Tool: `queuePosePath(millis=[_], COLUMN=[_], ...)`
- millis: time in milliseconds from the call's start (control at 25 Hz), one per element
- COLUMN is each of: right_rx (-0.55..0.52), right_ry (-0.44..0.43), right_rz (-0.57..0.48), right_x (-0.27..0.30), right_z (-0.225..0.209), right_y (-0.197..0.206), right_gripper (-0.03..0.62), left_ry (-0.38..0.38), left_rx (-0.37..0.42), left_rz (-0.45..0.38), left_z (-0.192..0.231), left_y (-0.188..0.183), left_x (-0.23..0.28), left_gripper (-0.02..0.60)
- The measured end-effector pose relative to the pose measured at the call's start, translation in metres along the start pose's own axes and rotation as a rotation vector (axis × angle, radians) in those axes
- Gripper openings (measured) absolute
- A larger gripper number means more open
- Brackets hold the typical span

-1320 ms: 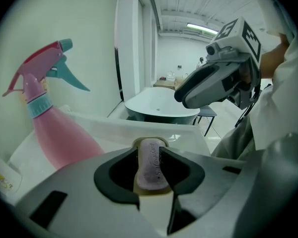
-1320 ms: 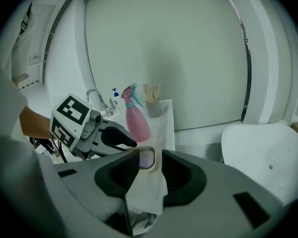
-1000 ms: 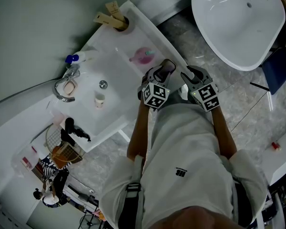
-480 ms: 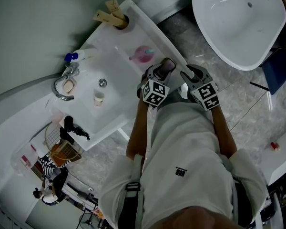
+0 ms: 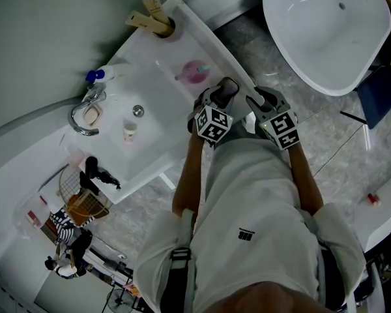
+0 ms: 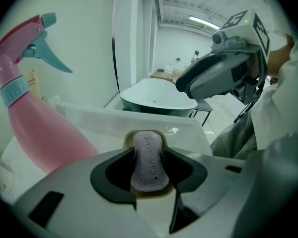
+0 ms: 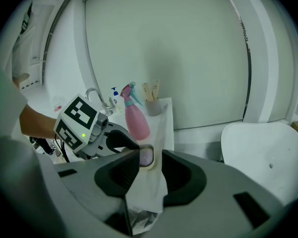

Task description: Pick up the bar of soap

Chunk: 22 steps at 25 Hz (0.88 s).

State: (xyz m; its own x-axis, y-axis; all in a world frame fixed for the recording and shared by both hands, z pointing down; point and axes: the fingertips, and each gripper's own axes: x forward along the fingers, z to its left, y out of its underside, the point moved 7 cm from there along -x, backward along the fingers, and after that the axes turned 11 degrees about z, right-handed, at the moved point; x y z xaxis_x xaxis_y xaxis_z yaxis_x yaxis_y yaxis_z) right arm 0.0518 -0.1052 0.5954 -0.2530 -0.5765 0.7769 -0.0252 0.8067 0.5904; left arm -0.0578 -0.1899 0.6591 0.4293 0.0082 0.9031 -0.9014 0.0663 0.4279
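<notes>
The bar of soap (image 6: 150,165) lies in a cream soap dish (image 6: 128,139) at the near edge of the white worktop (image 6: 104,123). It is flanked closely by the jaws of the left gripper (image 6: 149,155), whose dark pads appear to be pressed against its two long sides. The grasp is judged to be made, but not the lift. The dish rim is seen beyond the soap and in front of it, so the bar is taken to be resting in the dish. What is left is to raise it clear. The right gripper (image 7: 149,168) is held just beside, with its jaws apart and nothing gripped between them.

The soap is a dull mauve, rounded oblong, matt, with a word pressed into its face. A slippery surface is to be expected under the hard pads. The dish is smooth and shallow. To the left, a pink plastic spray bottle (image 6: 39,133) with a teal trigger is stood on the glossy worktop.
</notes>
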Motion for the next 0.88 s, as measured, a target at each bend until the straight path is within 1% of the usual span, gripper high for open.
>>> queuePosePath(millis=[280,480,600,720,880], right_rx=[-0.001,-0.003,-0.007,0.003,0.005], right_ry=[-0.009,-0.017,-0.017,-0.019,-0.024], right_rz=[0.002,0.008,0.015,0.011,0.014], right_x=[0.001,0.002,0.003,0.003,0.004], right_z=[-0.002,-0.002,-0.002,-0.004,-0.005], right_y=[0.003,0.002,0.004,0.004,0.004], right_gripper=[0.155,0.155,0.155,0.155,0.155], left_ry=[0.013,0.041,0.03,0.015,0.018], left_rx=[-0.034,-0.075,-0.099,-0.124,-0.15], left_rz=[0.032,0.082,0.104,0.106,0.11], left_z=[0.002,0.006,0.007,0.007,0.008], left_y=[-0.001,-0.004,-0.004,-0.006,-0.01], left_x=[0.004,0.007,0.008,0.01,0.012], left_gripper=[0.179,0.186,0.186,0.186,0.186])
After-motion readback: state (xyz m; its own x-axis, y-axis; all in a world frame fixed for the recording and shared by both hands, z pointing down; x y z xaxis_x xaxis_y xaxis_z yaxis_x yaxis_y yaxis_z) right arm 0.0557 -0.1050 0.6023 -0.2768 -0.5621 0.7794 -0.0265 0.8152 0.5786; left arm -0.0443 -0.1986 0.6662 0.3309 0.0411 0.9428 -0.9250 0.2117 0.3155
